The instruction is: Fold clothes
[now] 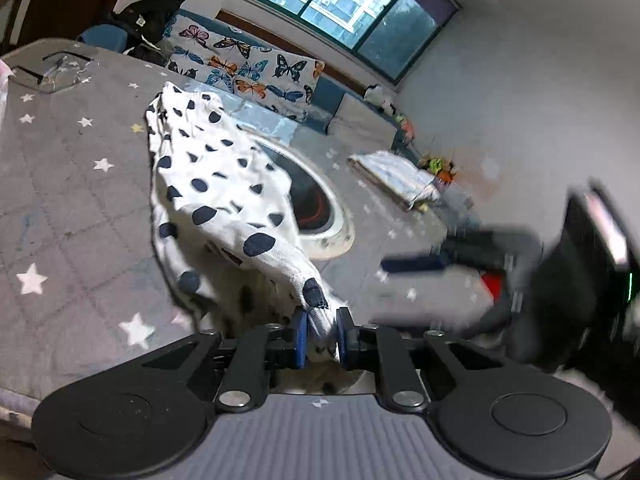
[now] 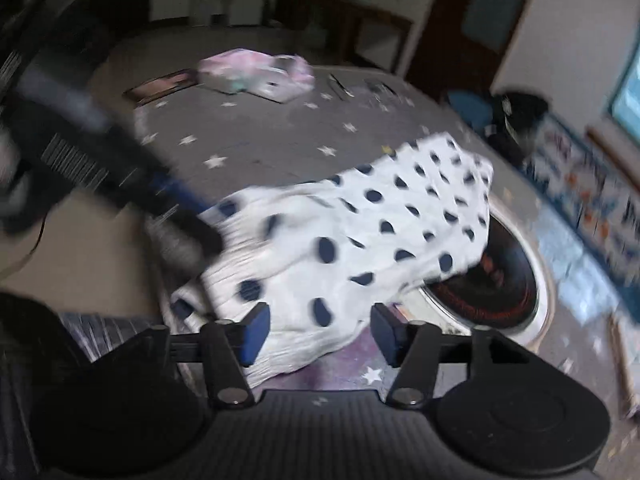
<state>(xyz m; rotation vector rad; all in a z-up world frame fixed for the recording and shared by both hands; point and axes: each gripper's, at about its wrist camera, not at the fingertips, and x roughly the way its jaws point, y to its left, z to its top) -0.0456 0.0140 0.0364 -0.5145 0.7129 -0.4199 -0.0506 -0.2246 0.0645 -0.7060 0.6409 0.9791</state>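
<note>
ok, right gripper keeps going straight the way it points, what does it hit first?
Most likely the dotted cloth: it lies right ahead of the open right gripper, its near edge between the jaws. Depth is unclear through the blur.

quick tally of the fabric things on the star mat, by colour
White with navy dots: 1, the polka-dot garment, pinched by the left gripper
Pink and white: 1, the crumpled bundle at the far end of the star mat
Total: 2
</note>
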